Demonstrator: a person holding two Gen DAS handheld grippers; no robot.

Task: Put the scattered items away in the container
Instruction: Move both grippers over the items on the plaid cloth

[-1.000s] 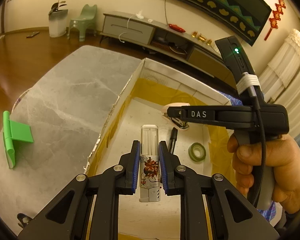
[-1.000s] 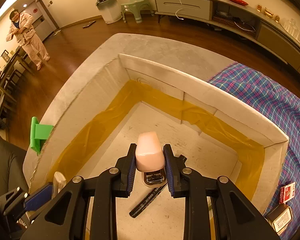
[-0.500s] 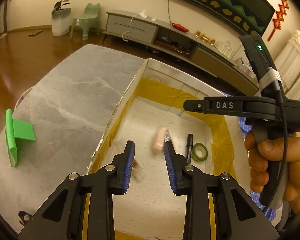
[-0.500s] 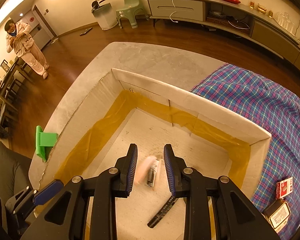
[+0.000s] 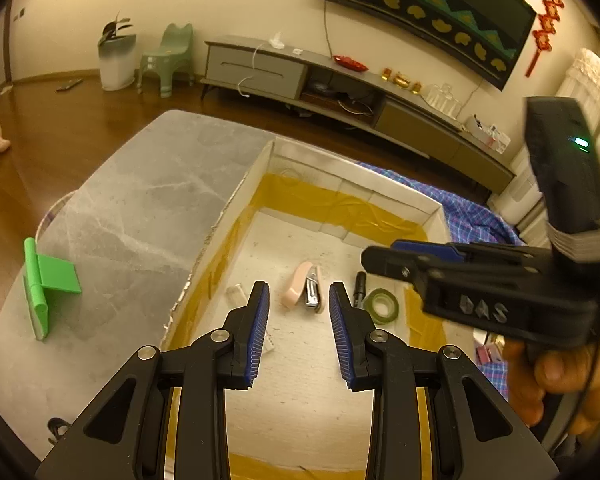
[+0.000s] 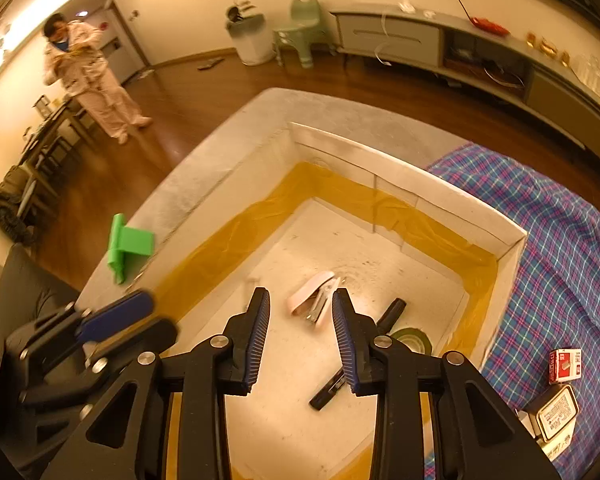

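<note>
A white foam box (image 5: 352, 184) lined with yellow tape holds a pink stapler (image 5: 302, 290), a clear lighter (image 5: 236, 294), a black marker (image 5: 358, 284) and a green tape roll (image 5: 382, 306). My left gripper (image 5: 298, 286) hangs open above the box floor, nothing between its fingers; the lighter lies partly behind its left finger. My right gripper (image 6: 300, 294) hovers over the stapler (image 6: 314, 296) with its jaws opening and nothing between them. The marker (image 6: 392, 308) and tape roll (image 6: 414, 338) lie by its right finger.
A green plastic stand (image 5: 48, 284) sits on the grey marble table (image 5: 132, 208) left of the box. On the plaid cloth (image 6: 560, 260) to the right lie a small red box (image 6: 565, 365) and a tin (image 6: 556, 412). A person (image 6: 88, 80) stands far off.
My left gripper let go of the lighter and my right let go of the stapler; both now lie on the box floor. Both grippers lifted away, the right one farther.
</note>
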